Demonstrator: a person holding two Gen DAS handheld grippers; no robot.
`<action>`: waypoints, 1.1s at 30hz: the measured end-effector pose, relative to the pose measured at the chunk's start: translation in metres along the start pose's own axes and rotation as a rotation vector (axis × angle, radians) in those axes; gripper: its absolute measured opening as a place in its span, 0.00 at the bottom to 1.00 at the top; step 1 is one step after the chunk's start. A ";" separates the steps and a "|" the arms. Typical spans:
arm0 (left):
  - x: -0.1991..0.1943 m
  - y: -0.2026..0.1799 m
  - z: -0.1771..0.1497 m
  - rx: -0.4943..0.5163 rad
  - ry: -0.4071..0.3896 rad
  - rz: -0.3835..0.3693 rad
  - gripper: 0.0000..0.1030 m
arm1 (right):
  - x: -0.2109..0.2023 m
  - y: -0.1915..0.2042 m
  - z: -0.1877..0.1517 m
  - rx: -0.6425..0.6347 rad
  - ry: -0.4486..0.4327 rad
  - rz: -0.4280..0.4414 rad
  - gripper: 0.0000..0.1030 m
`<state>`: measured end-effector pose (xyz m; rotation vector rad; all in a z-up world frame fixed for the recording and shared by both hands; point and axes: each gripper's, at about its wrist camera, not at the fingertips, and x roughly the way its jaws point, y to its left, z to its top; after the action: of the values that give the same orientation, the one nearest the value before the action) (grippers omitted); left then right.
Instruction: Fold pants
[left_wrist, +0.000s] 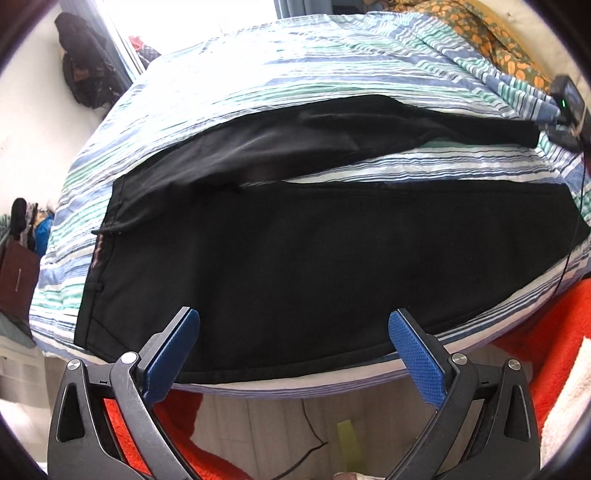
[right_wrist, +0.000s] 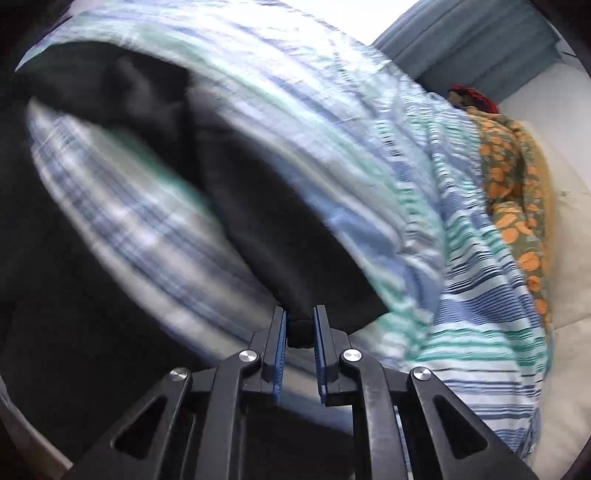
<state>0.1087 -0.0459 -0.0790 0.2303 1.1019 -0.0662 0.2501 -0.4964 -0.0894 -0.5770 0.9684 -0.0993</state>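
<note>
Black pants (left_wrist: 295, 266) lie spread on a striped bed, waistband at the left, two legs running to the right. My left gripper (left_wrist: 293, 325) is open and empty, hovering above the near leg close to the bed's front edge. The far leg (left_wrist: 406, 125) stretches to my right gripper (left_wrist: 565, 122), seen at the far right edge. In the right wrist view my right gripper (right_wrist: 299, 325) is shut on the hem end of that black leg (right_wrist: 288, 236), which is lifted off the bed. That view is motion-blurred.
The bedcover (left_wrist: 258, 85) has blue, green and white stripes. An orange-patterned cloth (left_wrist: 491, 40) lies at the far right of the bed. Orange fabric (left_wrist: 546, 332) sits below the bed's front edge. A cable (left_wrist: 314, 443) runs on the floor. Dark bags (left_wrist: 81, 62) hang on the left wall.
</note>
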 end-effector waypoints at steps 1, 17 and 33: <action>0.002 -0.002 0.001 0.002 0.007 -0.001 0.99 | 0.001 -0.030 0.016 0.067 -0.013 -0.065 0.14; 0.092 0.084 0.125 -0.120 -0.105 -0.048 0.99 | -0.055 0.108 -0.043 0.635 -0.146 0.277 0.65; 0.191 0.126 0.256 0.122 -0.099 -0.187 0.99 | -0.035 0.181 -0.033 0.488 -0.098 0.378 0.72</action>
<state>0.4407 0.0323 -0.1195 0.2303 1.0193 -0.3092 0.1722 -0.3456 -0.1690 0.0530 0.9012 0.0314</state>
